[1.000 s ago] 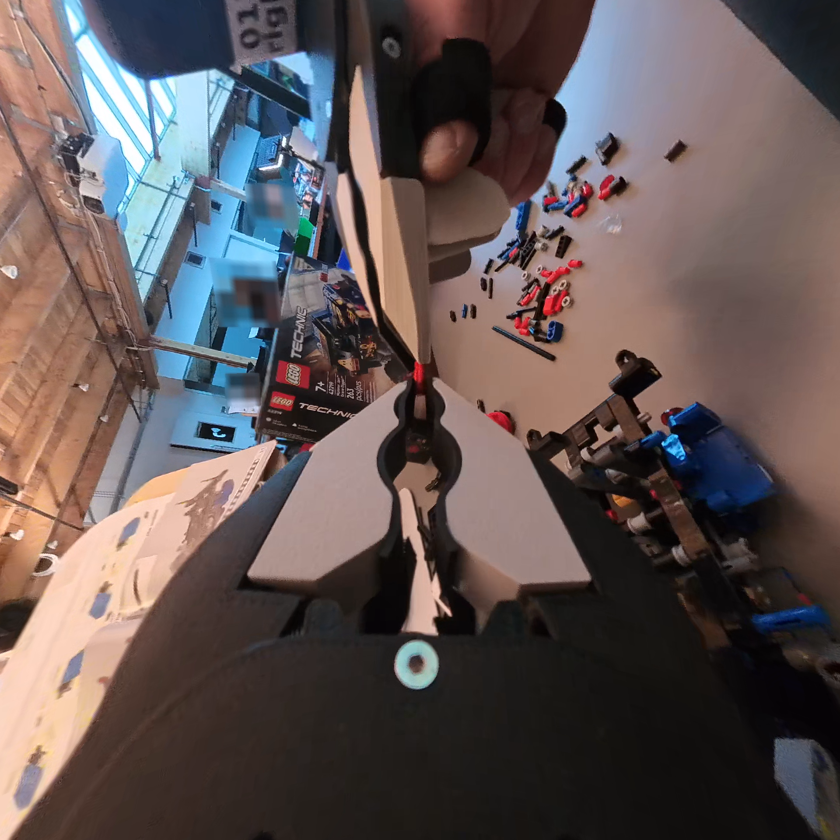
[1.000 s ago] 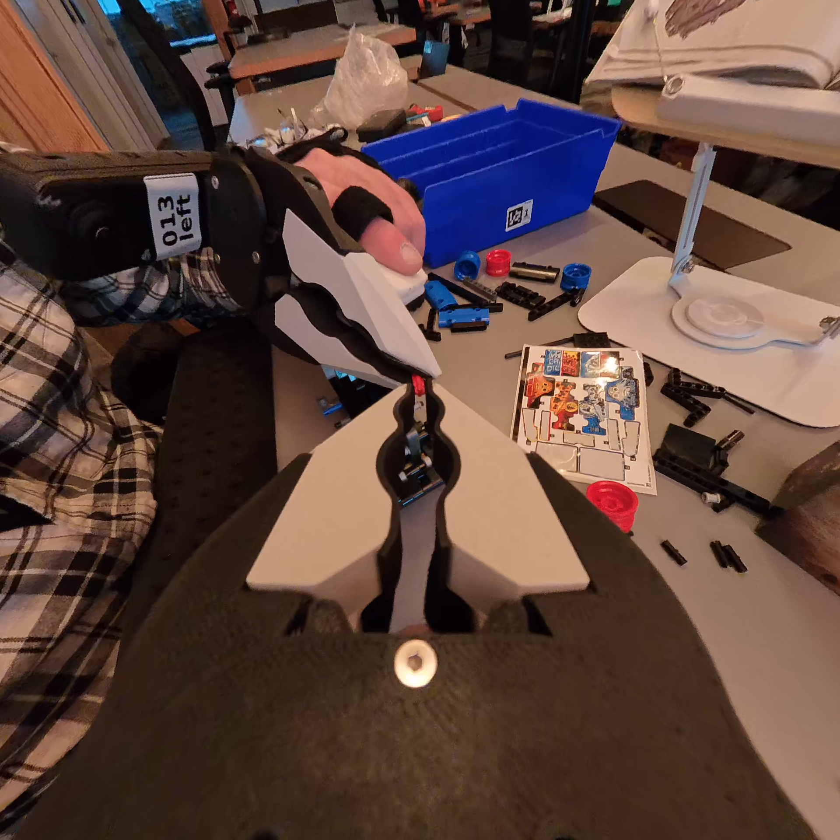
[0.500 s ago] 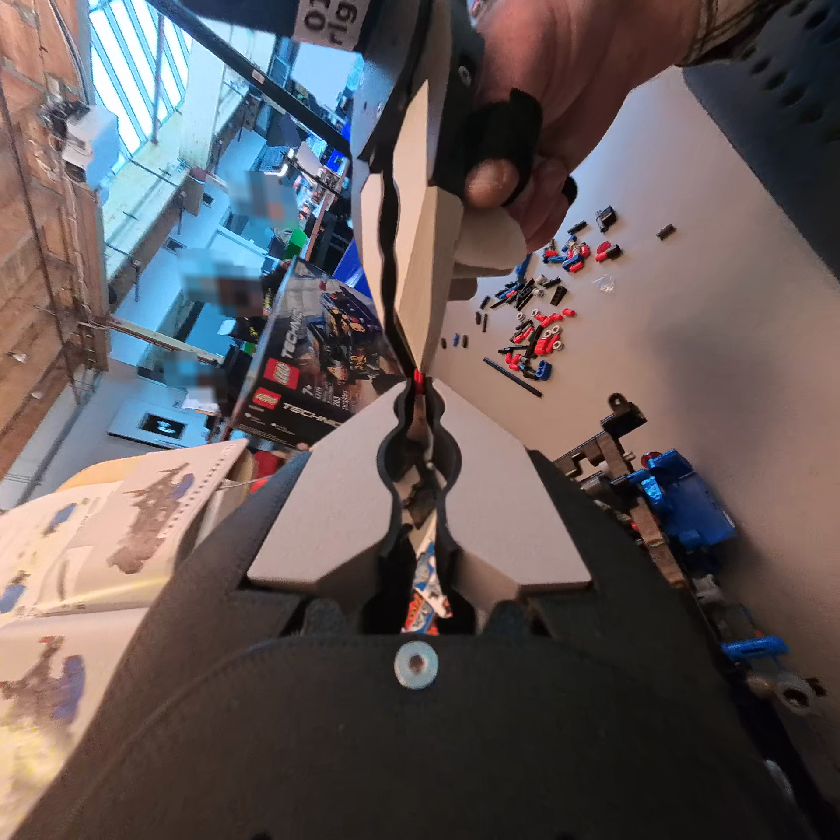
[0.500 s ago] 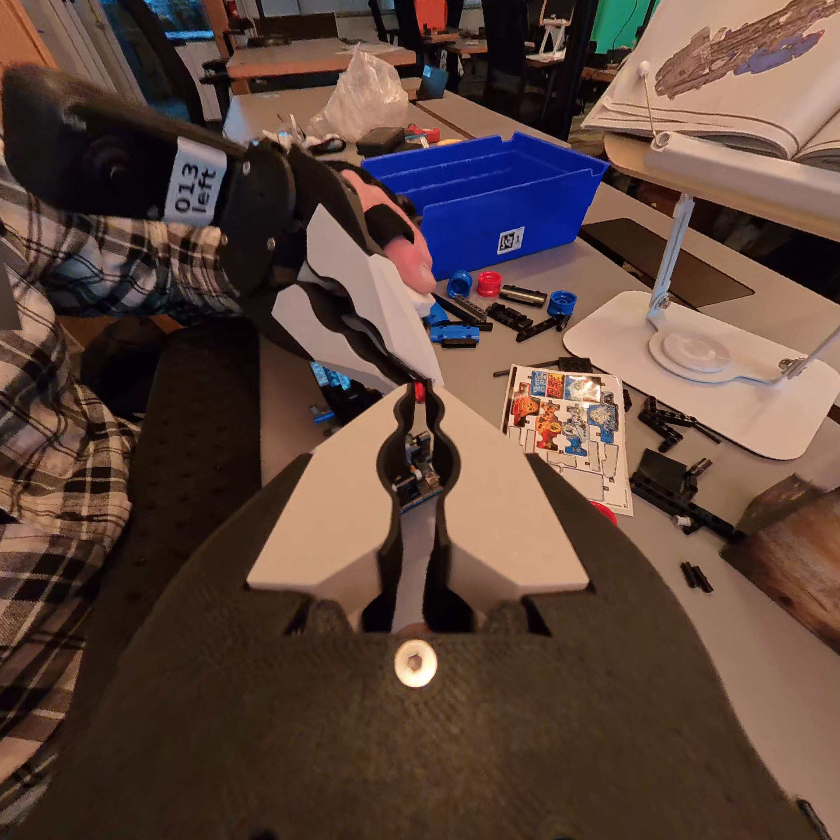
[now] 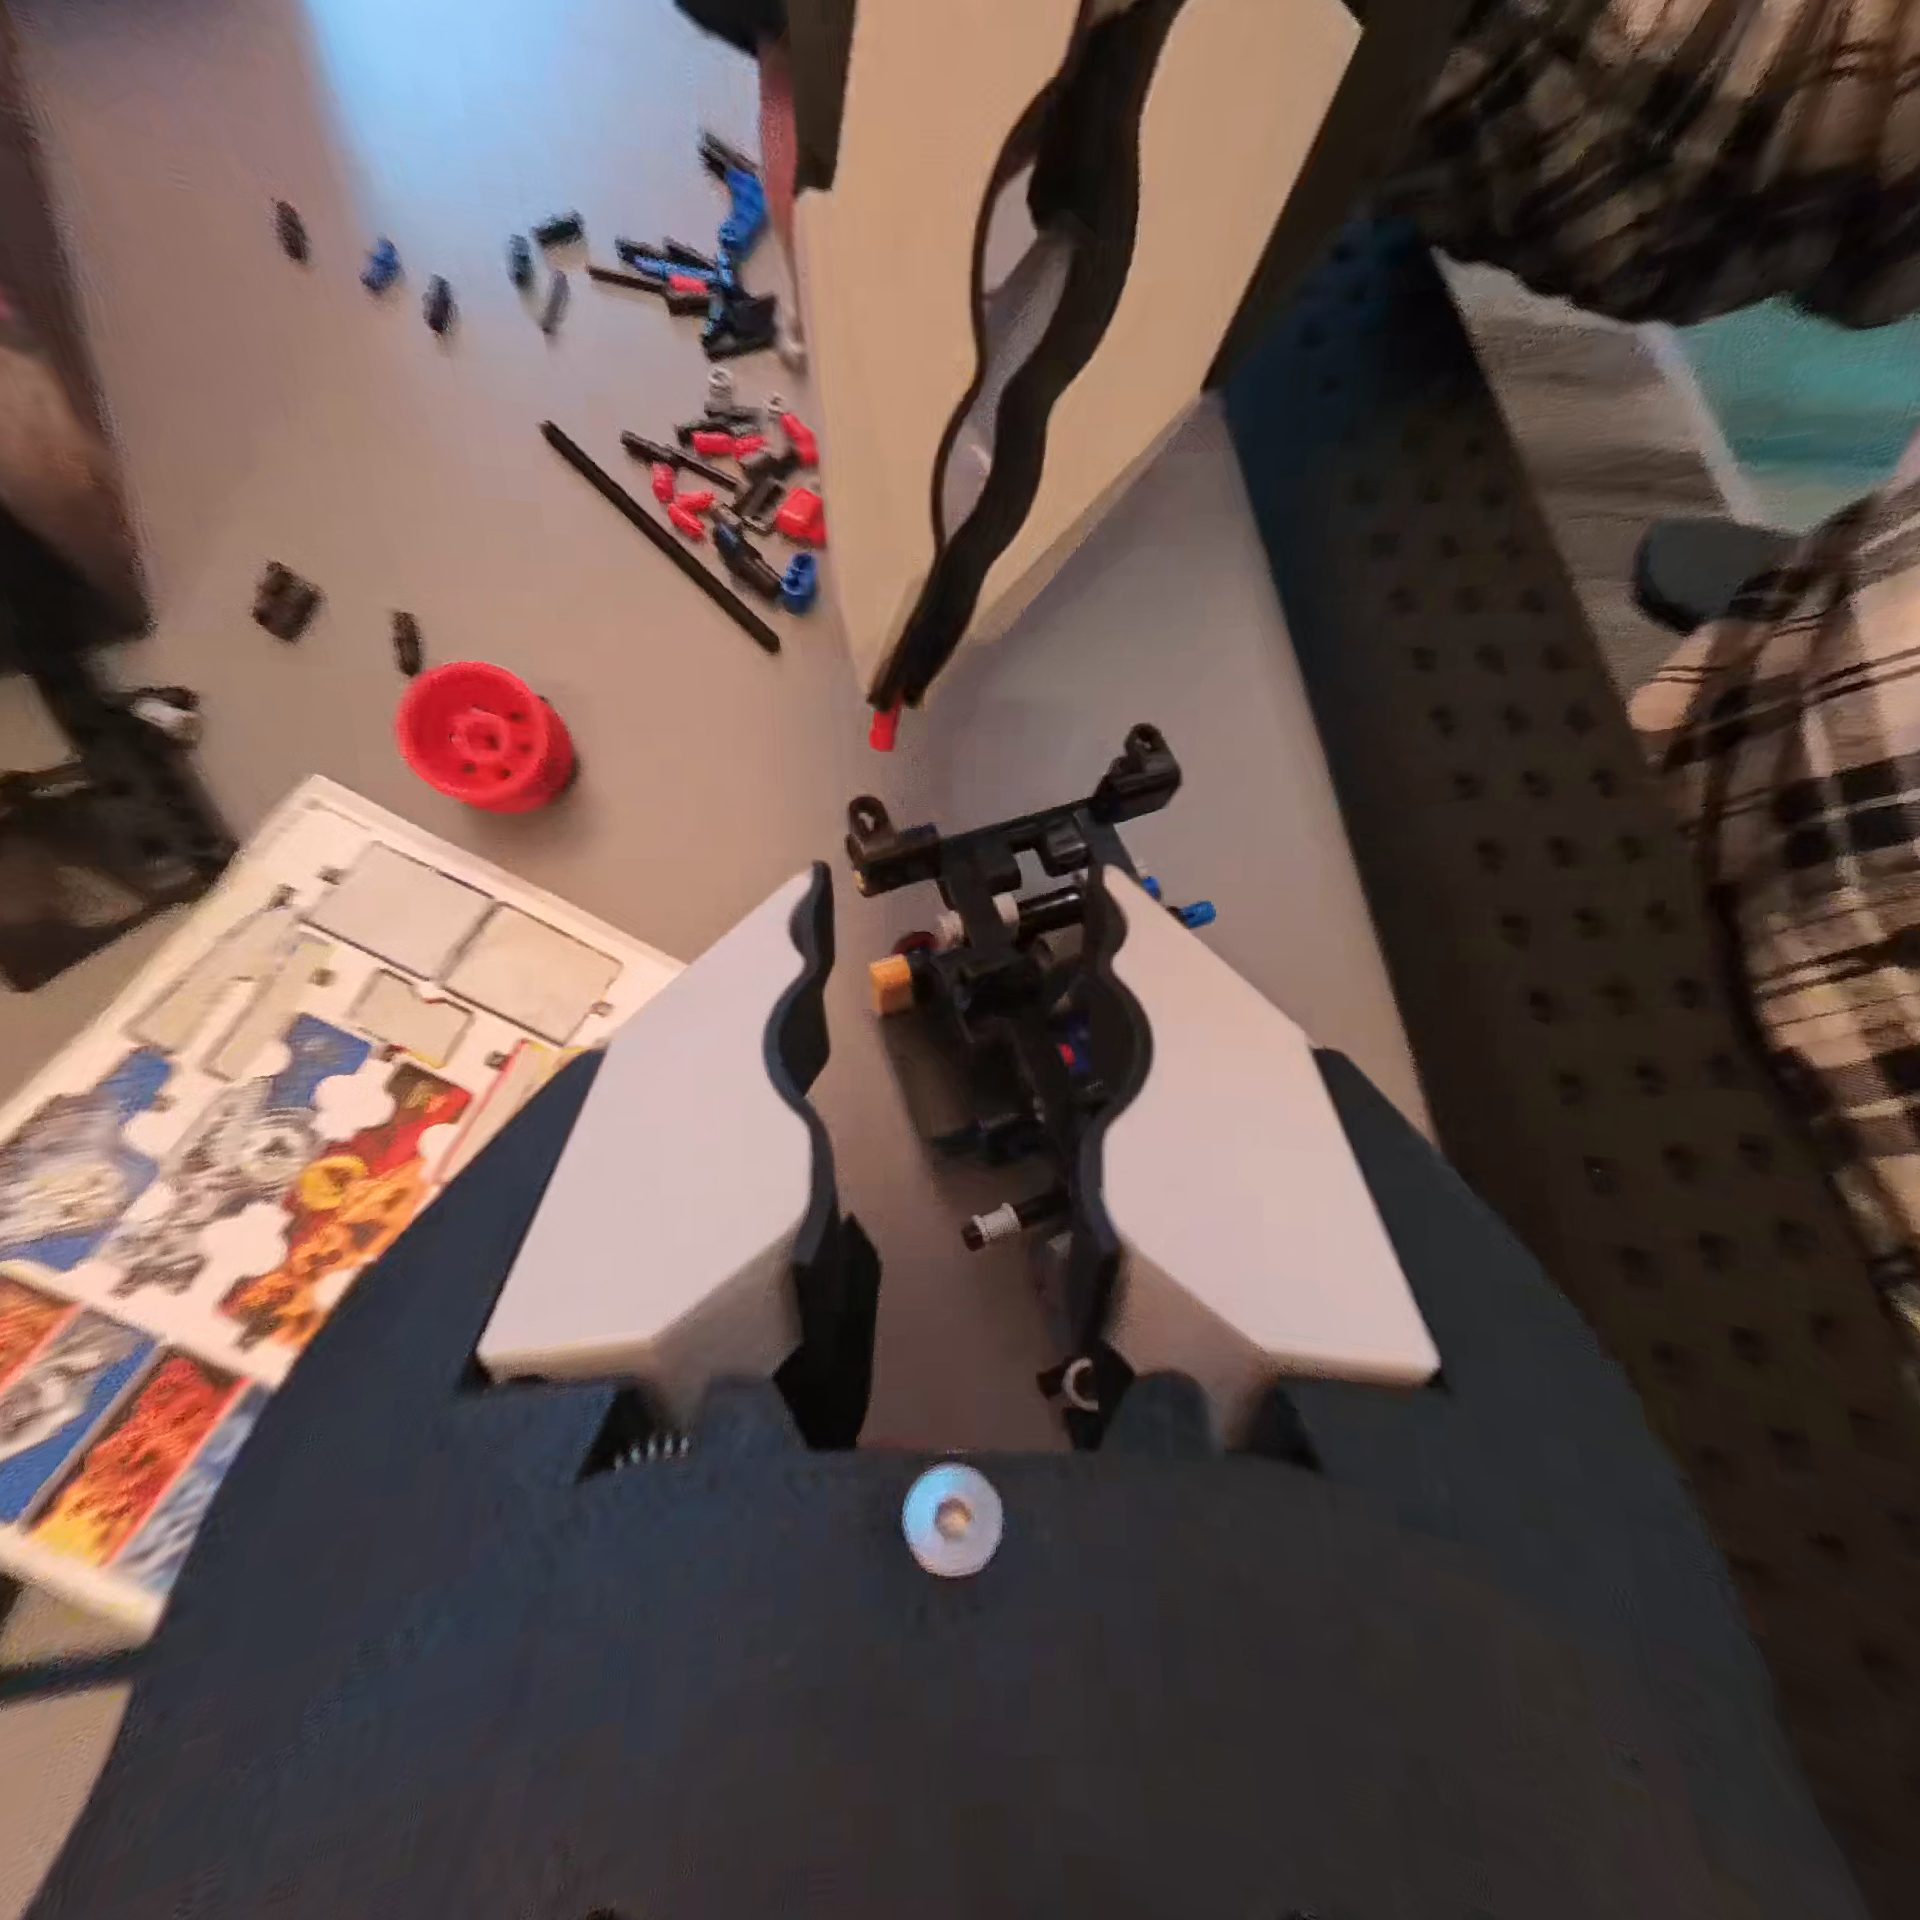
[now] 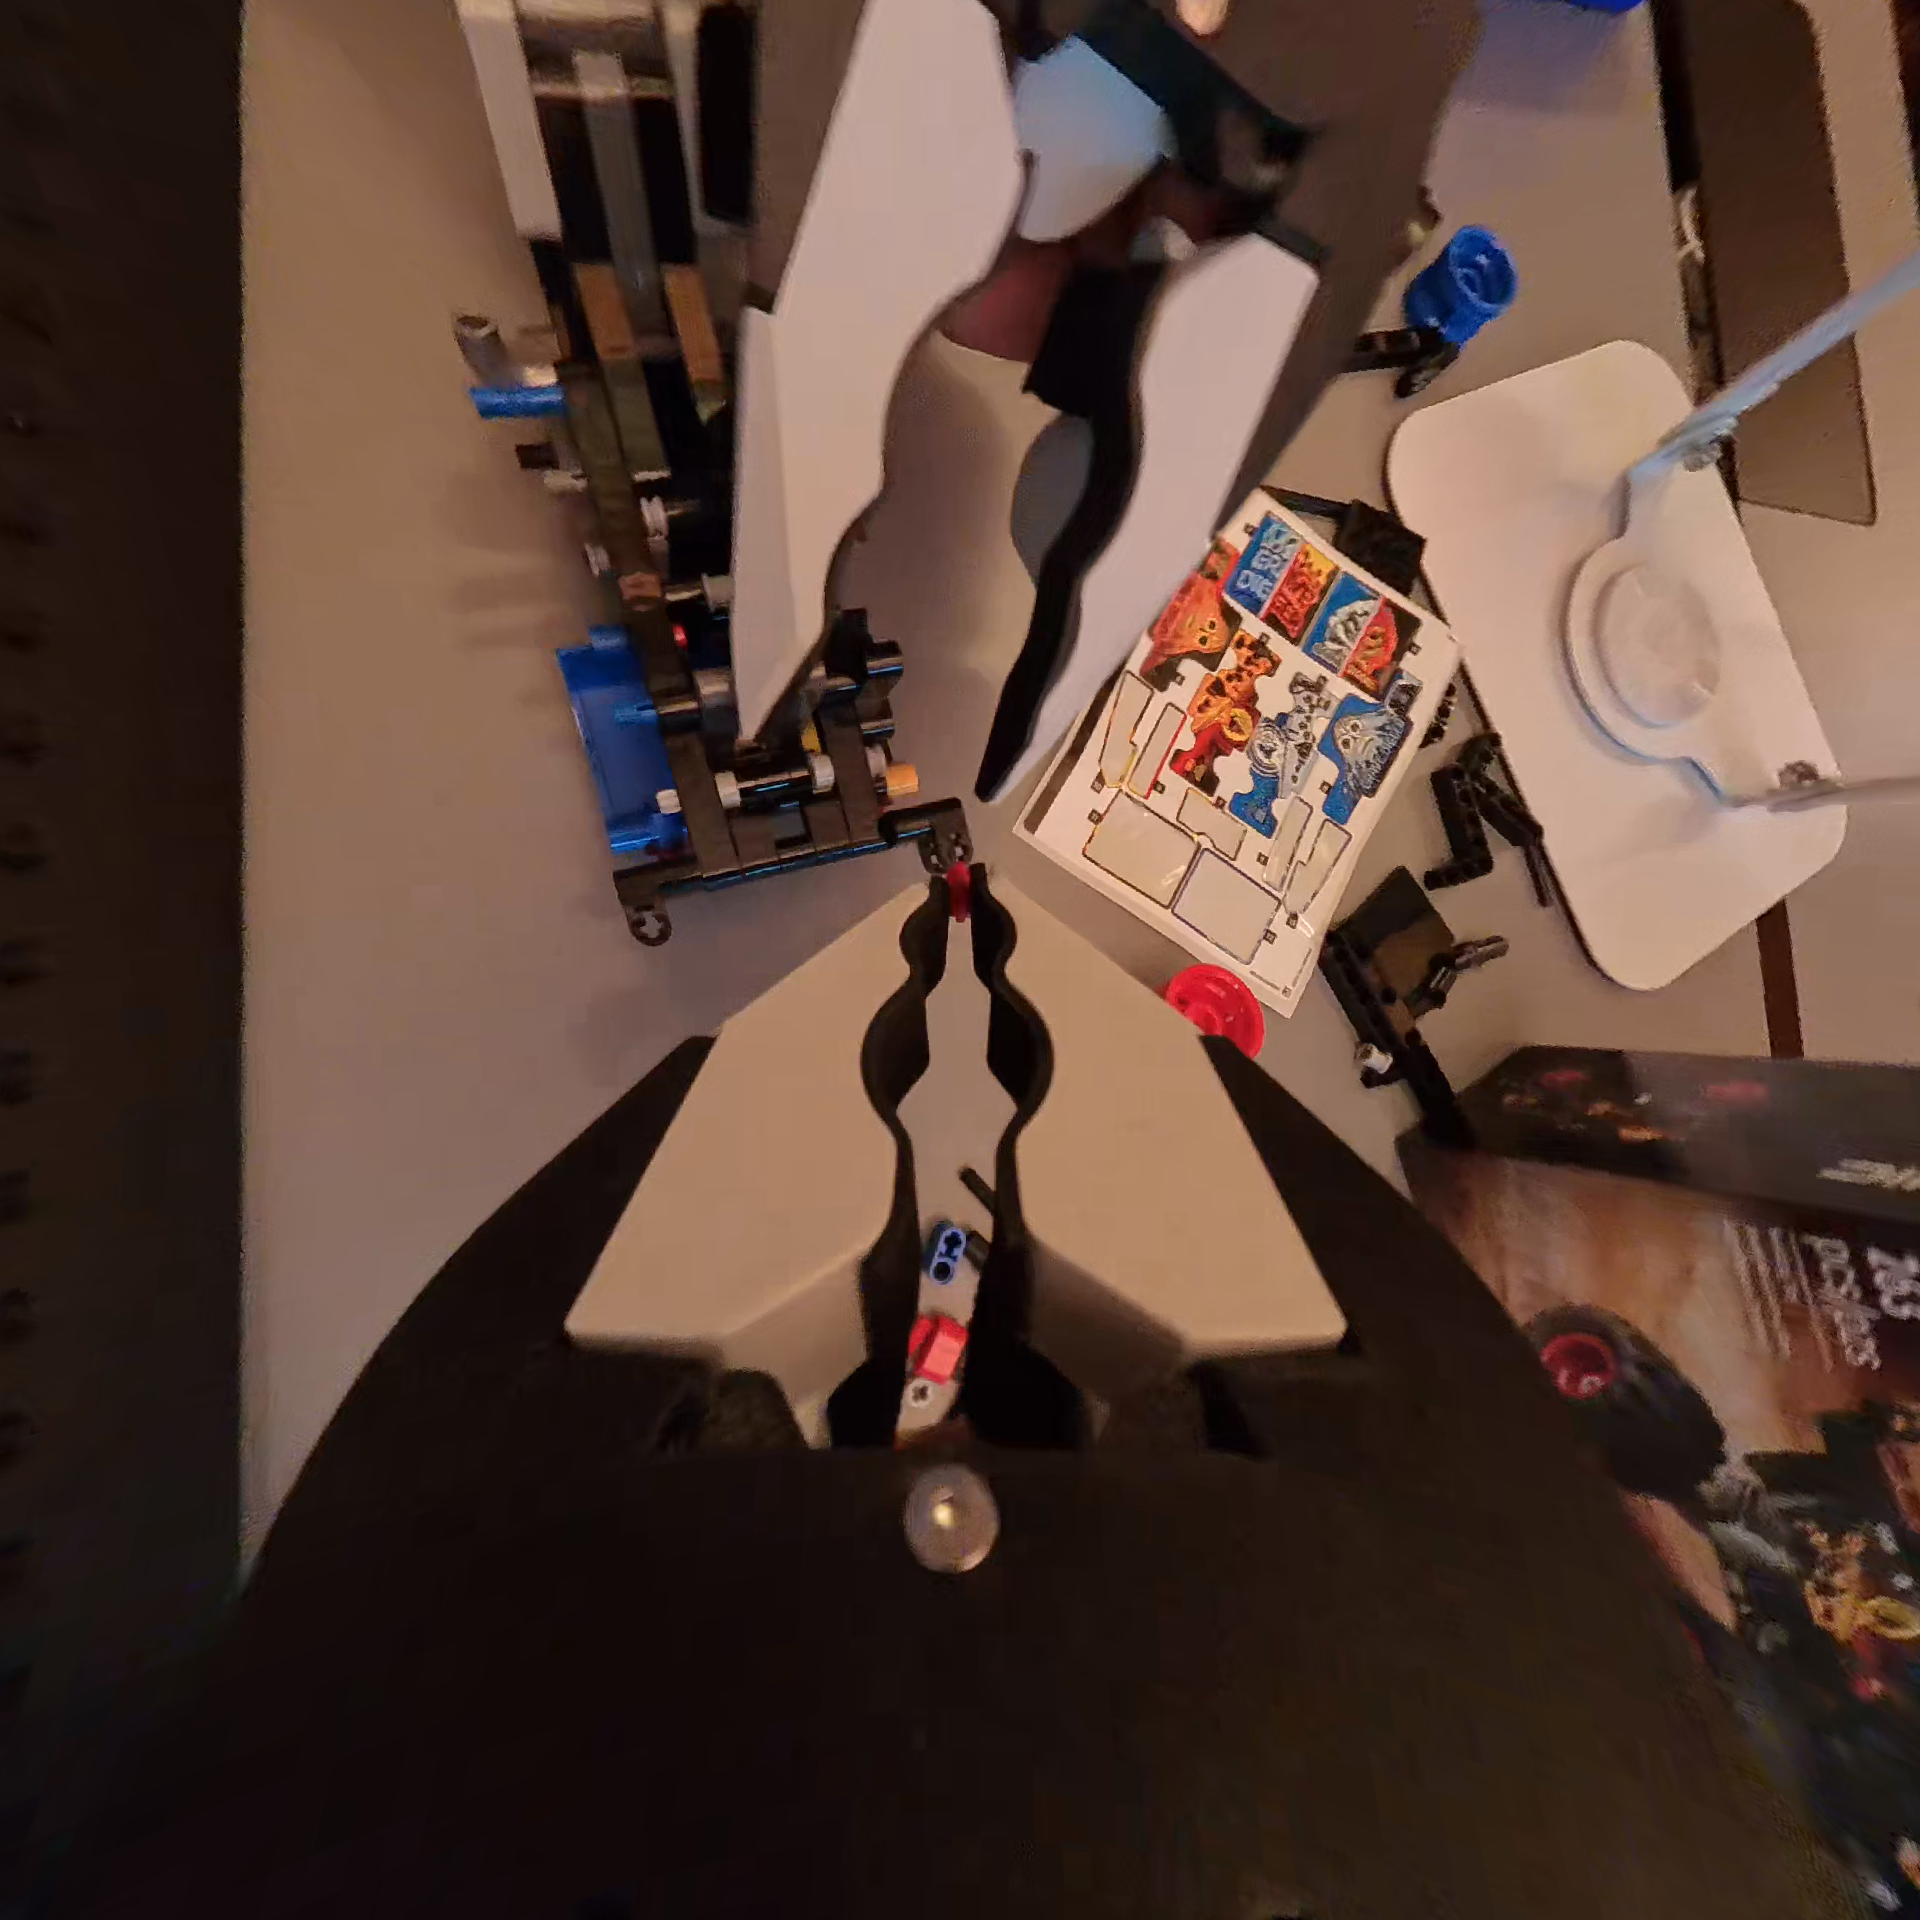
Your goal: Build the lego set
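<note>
Red peg (image 6: 958, 891) sits pinched at the tips of the right gripper (image 6: 958, 902), just beside a black lug of the half-built lego model (image 6: 727, 790) on the grey table (image 6: 416, 831). Left gripper (image 5: 961, 894) hangs spread wide over that model. Beyond lie a sticker sheet (image 6: 1236, 727) and a red wheel (image 5: 480, 736).

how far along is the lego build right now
Partly done: a black and blue lego chassis stands assembled on the grey table. In hand: the right gripper pinches a small red pin beside the chassis's black corner hole; the left gripper is open over it. Left: the red wheel hub, loose small parts and sticker sheet remain unused.
</note>
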Demonstrator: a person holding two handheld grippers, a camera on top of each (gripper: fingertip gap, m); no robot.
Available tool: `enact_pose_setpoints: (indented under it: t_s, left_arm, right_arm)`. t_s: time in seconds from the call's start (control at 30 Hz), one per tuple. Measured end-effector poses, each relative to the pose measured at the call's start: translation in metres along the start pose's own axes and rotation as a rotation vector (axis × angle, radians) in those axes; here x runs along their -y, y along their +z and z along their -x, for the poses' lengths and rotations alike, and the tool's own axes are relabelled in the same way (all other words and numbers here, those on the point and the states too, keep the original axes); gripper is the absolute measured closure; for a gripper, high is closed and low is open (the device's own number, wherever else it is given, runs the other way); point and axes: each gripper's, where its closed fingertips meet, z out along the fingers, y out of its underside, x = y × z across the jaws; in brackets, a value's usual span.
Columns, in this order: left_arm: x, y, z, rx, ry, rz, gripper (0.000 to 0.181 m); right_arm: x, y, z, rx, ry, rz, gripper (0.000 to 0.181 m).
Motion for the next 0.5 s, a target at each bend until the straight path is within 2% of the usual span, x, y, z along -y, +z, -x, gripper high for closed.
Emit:
enact_pose_setpoints:
  t_s: [0.23, 0.37, 0.43, 0.5]
  left_arm:
    - [-0.001, 0.013, -0.003, -0.145, -0.106, -0.036, 0.138]
    - [0.003, 0.013, 0.000, -0.169, -0.147, -0.085, 0.146]
    - [0.000, 0.015, 0.003, -0.156, -0.136, -0.080, 0.156]
    - [-0.002, 0.018, 0.004, -0.162, -0.151, -0.083, 0.156]
  right_arm:
    - [-0.003, 0.011, 0.001, 0.053, -0.137, 0.126, 0.179]
    - [-0.003, 0.011, 0.003, 0.087, -0.200, 0.184, 0.180]
    - [-0.003, 0.010, 0.005, 0.111, -0.222, 0.202, 0.180]
    - [-0.004, 0.010, 0.007, 0.136, -0.240, 0.225, 0.180]
